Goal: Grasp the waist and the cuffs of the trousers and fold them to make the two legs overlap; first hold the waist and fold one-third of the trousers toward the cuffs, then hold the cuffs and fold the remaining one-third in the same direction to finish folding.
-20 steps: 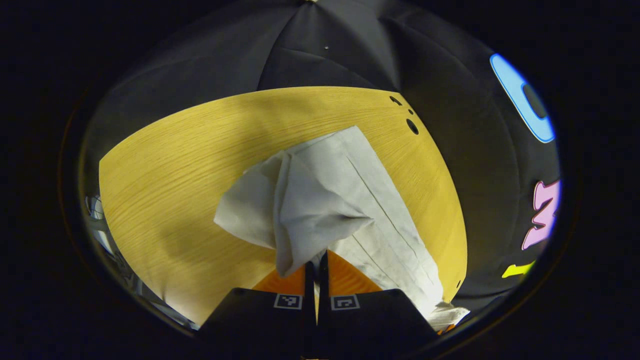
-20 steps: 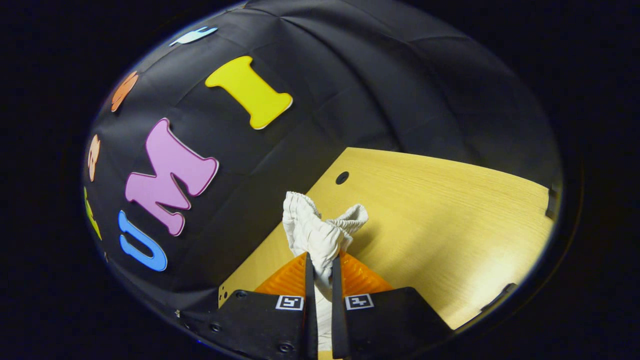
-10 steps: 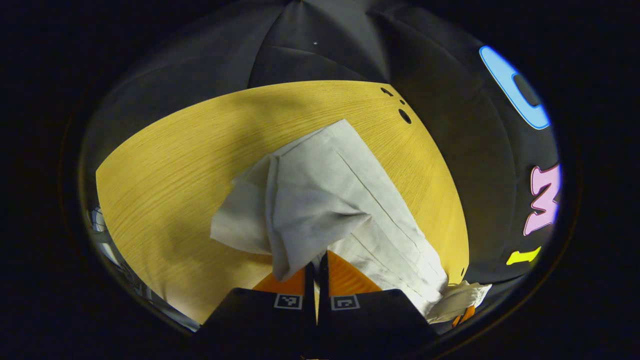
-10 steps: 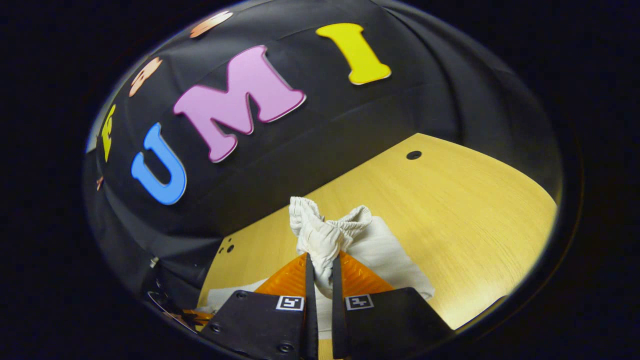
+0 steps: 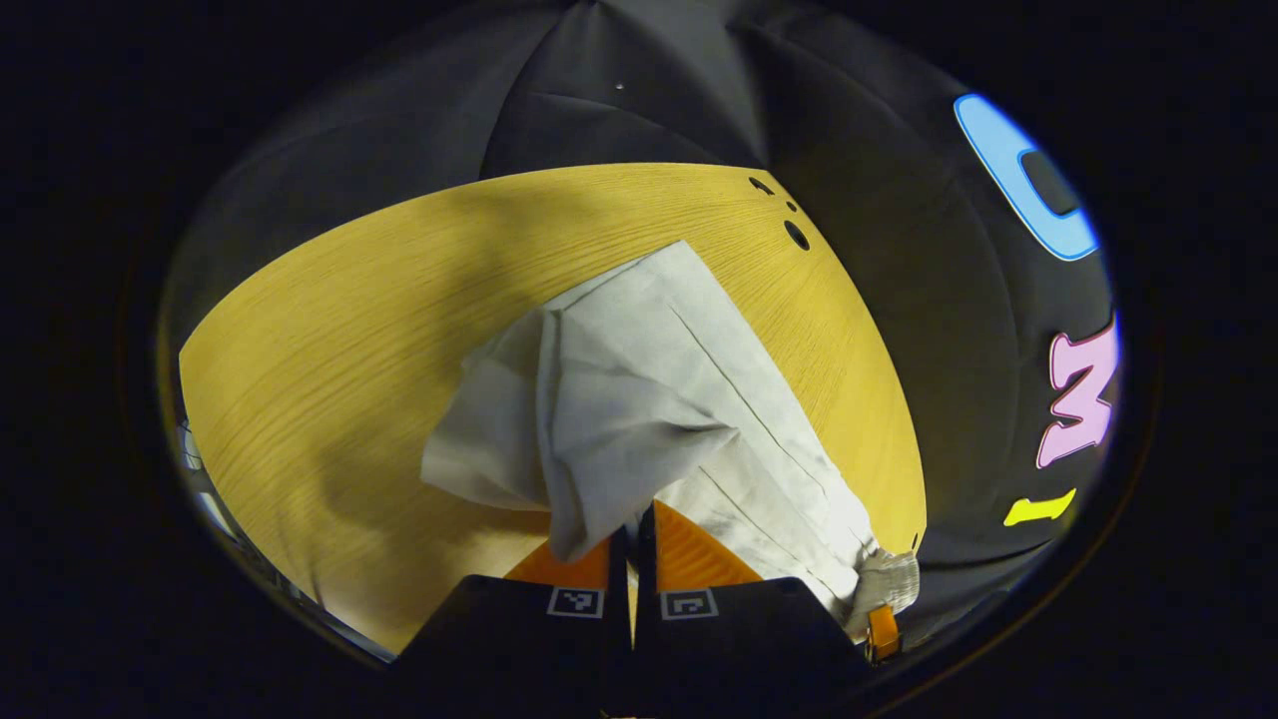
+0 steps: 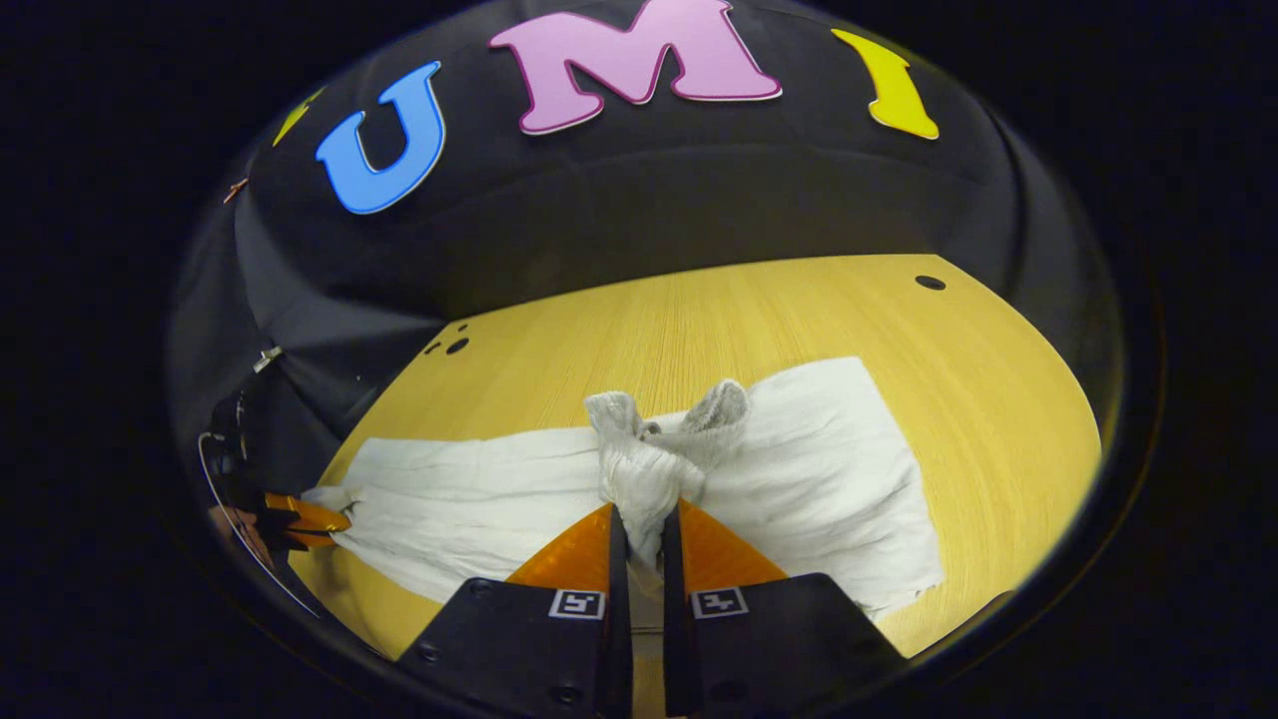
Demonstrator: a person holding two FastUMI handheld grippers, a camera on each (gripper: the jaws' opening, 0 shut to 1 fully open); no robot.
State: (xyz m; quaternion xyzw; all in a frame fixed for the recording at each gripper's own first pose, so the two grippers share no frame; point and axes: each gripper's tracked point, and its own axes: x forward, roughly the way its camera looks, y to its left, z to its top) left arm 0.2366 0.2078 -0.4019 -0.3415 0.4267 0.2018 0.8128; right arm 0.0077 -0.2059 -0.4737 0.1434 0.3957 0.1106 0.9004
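Pale, creased trousers (image 6: 799, 469) lie across the tabletop (image 6: 699, 310). The right gripper (image 6: 639, 529) pinches their gathered waist; the left gripper (image 5: 631, 529) clamps a cuff.

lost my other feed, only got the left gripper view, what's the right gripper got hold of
Observer: The right gripper is shut on the bunched elastic waist of the trousers.
Operator: is the cloth past it flat
Observer: Mostly; the trousers lie spread on the table to both sides of the waist.
Operator: can you see my left gripper from there
Observer: Yes, the left gripper is at the far left, on the trousers' end.
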